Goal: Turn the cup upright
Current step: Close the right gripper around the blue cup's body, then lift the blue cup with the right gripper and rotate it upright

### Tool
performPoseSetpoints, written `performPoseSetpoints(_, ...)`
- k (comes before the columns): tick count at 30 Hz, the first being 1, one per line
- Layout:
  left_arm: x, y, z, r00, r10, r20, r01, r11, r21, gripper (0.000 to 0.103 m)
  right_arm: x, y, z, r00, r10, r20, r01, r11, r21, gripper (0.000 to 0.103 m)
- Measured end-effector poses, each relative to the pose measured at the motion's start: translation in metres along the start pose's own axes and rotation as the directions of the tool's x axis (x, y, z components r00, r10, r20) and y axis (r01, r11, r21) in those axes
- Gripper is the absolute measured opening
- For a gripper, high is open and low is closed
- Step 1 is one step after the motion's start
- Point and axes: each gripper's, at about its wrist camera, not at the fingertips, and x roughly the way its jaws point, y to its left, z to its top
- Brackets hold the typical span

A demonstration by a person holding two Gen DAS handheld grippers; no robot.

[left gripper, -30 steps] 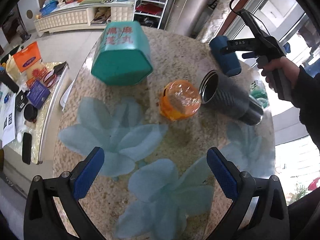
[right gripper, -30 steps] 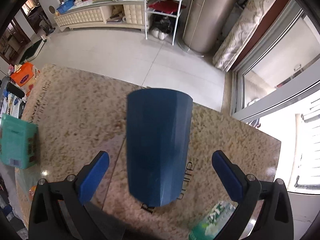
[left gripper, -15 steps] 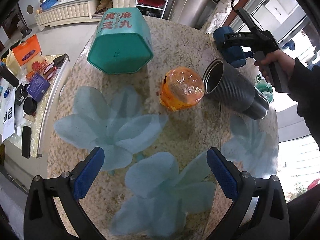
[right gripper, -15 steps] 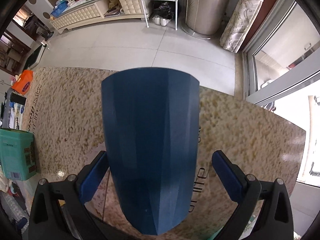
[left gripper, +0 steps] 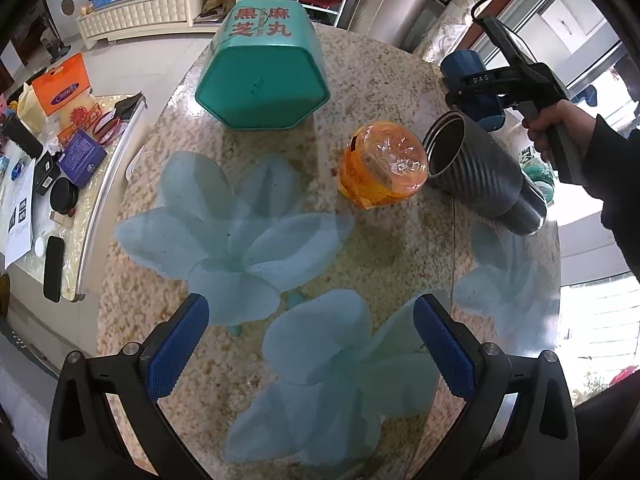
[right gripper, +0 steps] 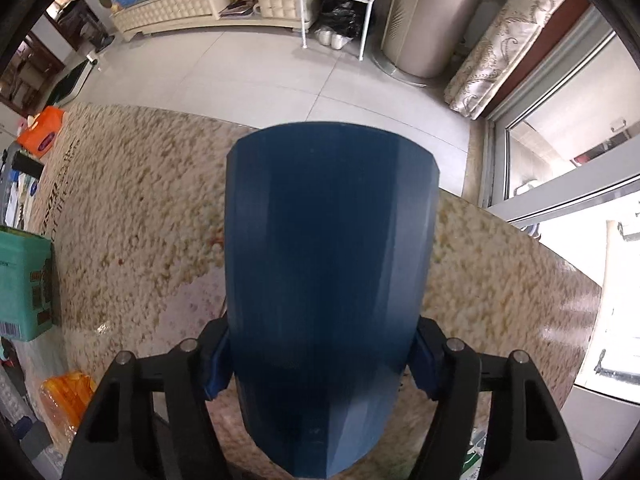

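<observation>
A blue faceted cup (right gripper: 328,280) lies on its side on the speckled stone table (right gripper: 132,208), its wide end pointing away from the camera. My right gripper (right gripper: 320,364) is shut on the blue cup, with its blue pads (right gripper: 216,368) pressed against both sides near the narrow end. The cup also shows in the left wrist view (left gripper: 472,88), at the table's far right, behind the right gripper's body. My left gripper (left gripper: 312,344) is open and empty above the flower-patterned near part of the table.
A dark ribbed metal tumbler (left gripper: 480,172) lies on its side next to an orange jar (left gripper: 380,168). A green hexagonal tin (left gripper: 264,68) stands further back. A side table with clutter (left gripper: 48,152) is on the left. The table's far edge (right gripper: 520,224) is just beyond the cup.
My right gripper has moved forward around the blue cup and closed on it. The left gripper has stayed open, drifting slightly.
</observation>
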Motion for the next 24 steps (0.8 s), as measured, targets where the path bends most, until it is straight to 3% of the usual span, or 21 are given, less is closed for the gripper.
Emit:
performPoseSetpoints(5, -0.008, 0.005, -0.006, 1.0, 0.009, 0.005, -0.009, 1.0, 0.009, 0.103, -0.003, 0.003, -0.003, 1.0, 0.006, 0.008, -0.006, 1.0, 0.001, 0.068)
performPoseSetpoints(12, -0.027, 0.014, -0.008, 0.999, 0.004, 0.035, -0.004, 1.0, 0.005, 0.103, -0.039, 0.015, -0.013, 0.998, 0.03, 0.051, -0.032, 0.999, 0.035, 0.068)
performPoseSetpoints(24, -0.076, 0.017, -0.012, 0.989, -0.058, 0.136, 0.046, 0.995, 0.089, 0.103, -0.154, 0.027, -0.053, 0.982, 0.059, 0.182, -0.071, 0.995, 0.063, 0.068)
